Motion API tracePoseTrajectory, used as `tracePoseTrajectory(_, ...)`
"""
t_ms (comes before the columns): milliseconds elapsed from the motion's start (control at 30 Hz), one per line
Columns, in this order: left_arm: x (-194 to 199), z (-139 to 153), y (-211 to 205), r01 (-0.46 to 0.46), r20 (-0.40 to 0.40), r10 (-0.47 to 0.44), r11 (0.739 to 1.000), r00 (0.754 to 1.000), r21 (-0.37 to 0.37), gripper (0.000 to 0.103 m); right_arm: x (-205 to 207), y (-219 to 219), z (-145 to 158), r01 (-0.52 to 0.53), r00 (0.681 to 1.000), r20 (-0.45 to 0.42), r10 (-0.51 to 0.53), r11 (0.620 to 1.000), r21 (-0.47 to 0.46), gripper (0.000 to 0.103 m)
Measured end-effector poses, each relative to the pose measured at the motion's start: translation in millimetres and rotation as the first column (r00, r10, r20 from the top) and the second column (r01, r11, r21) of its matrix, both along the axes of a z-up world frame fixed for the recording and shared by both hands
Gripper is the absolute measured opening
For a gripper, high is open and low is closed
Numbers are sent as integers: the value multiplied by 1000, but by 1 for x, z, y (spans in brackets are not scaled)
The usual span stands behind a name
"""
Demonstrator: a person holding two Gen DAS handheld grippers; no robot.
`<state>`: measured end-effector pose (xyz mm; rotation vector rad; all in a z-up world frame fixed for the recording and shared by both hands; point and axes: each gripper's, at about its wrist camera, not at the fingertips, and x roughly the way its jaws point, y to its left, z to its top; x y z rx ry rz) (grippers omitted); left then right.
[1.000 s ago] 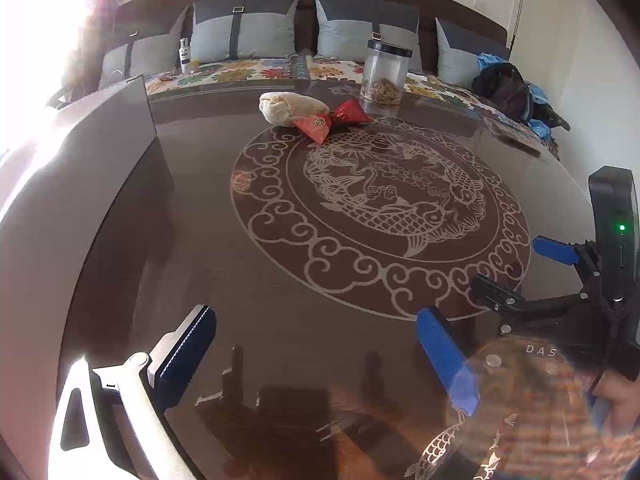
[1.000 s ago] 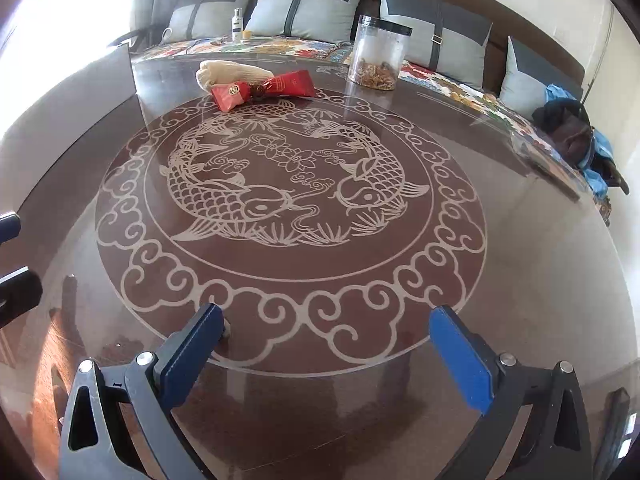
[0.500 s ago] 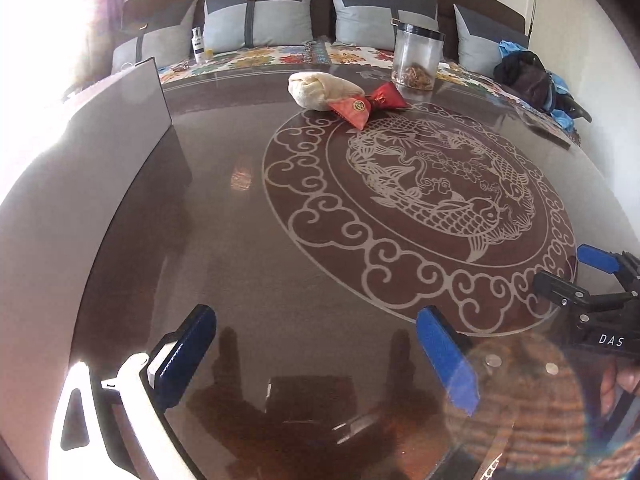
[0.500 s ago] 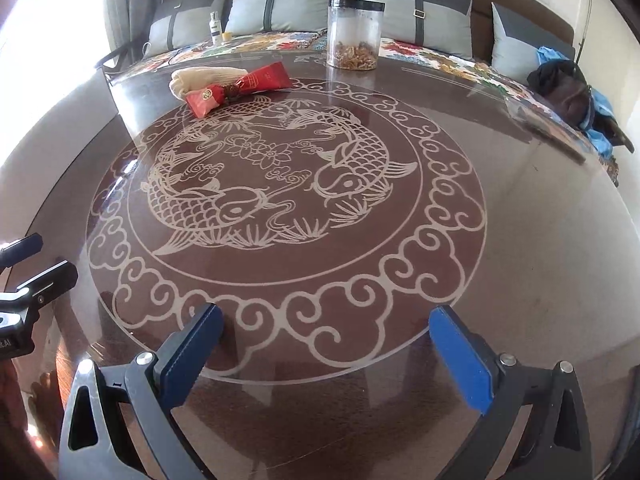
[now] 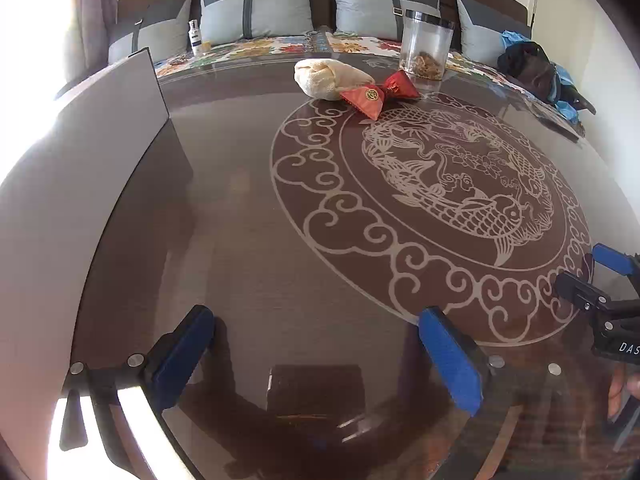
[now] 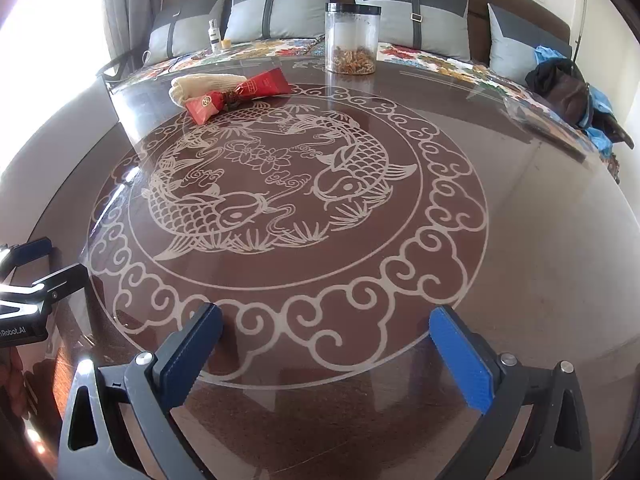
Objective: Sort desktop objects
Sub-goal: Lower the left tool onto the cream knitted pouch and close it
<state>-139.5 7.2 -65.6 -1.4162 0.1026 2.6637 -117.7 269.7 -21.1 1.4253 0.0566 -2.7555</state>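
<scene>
Glass, dark and glossy with a carp pattern, covers the round surface (image 6: pixel 520 220), a cushioned sofa (image 6: pixel 408 4) behind it. I hold my left tool (image 5: pixel 320 356) and right tool (image 6: pixel 326 354) spread wide, empty, well short of the jar (image 6: pixel 352 38), cream cloth bundle (image 5: pixel 328 78) and red packet (image 5: pixel 378 94) at the far rim. I'd judge the slick top risky: a nudged jar could slide off

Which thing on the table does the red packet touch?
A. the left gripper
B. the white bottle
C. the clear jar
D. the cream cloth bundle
D: the red packet lies against the cream cloth bundle, while the clear jar stands apart further back on the table.
</scene>
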Motion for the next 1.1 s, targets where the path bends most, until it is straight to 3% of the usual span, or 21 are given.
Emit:
tracePoseTrajectory(233, -38, -1, 0, 10, 0, -10, 1000, 1000, 4, 103, 0, 0, 0, 1, 1000, -1, -1, 1000, 0, 103)
tracePoseTrajectory(367, -72, 1, 9, 77, 27, -77, 997, 997, -2, 103, 0, 0, 0, 1, 1000, -1, -1, 1000, 1, 103)
tracePoseTrajectory(400, -83, 2, 11, 93, 50, -92, 996, 995, -19, 103, 0, 0, 0, 1, 1000, -1, -1, 1000, 1, 103)
tracePoseTrajectory(467, -100, 18, 11, 51, 0, -51, 996, 999, -68, 103, 0, 0, 0, 1, 1000, -1, -1, 1000, 1, 103)
tracePoseTrajectory(533, -117, 44, 3, 15, -87, -15, 1000, 996, -2, 103, 0, 0, 0, 1, 1000, -1, -1, 1000, 1, 103)
tracePoseTrajectory(633, -159, 71, 4, 8, -113, 1, 997, 994, 78, 103, 0, 0, 0, 1, 1000, -1, -1, 1000, 1, 103)
tracePoseTrajectory(767, -215, 71, 40, 104, -89, -106, 994, 990, -33, 103, 0, 0, 0, 1, 1000, -1, -1, 1000, 1, 103)
tracePoseTrajectory(900, -249, 39, 70, 175, 29, -173, 974, 985, -141, 103, 0, 0, 0, 0, 1000, -1, 0, 1000, 1, 103)
tracePoseTrajectory(967, -253, 26, 74, 191, 52, -186, 971, 981, -143, 103, 0, 0, 0, 0, 1000, -1, 0, 1000, -1, 103)
tracePoseTrajectory(1000, -251, 28, 72, 183, 23, -182, 976, 983, -116, 101, 0, 0, 0, 0, 1000, -1, 0, 1000, 0, 103)
tracePoseTrajectory(1033, -248, 29, 68, 171, -4, -172, 981, 985, -87, 76, 0, 0, 0, 0, 1000, -1, 0, 1000, 0, 103)
tracePoseTrajectory(1067, -247, 29, 64, 150, -15, -152, 986, 988, -70, 62, 0, 0, 0, 0, 1000, -1, 0, 1000, 0, 103)
tracePoseTrajectory(1100, -245, 29, 59, 138, -20, -139, 990, 990, -44, 55, -1, -1, 0, 0, 1000, -1, 0, 1000, 1, 103)
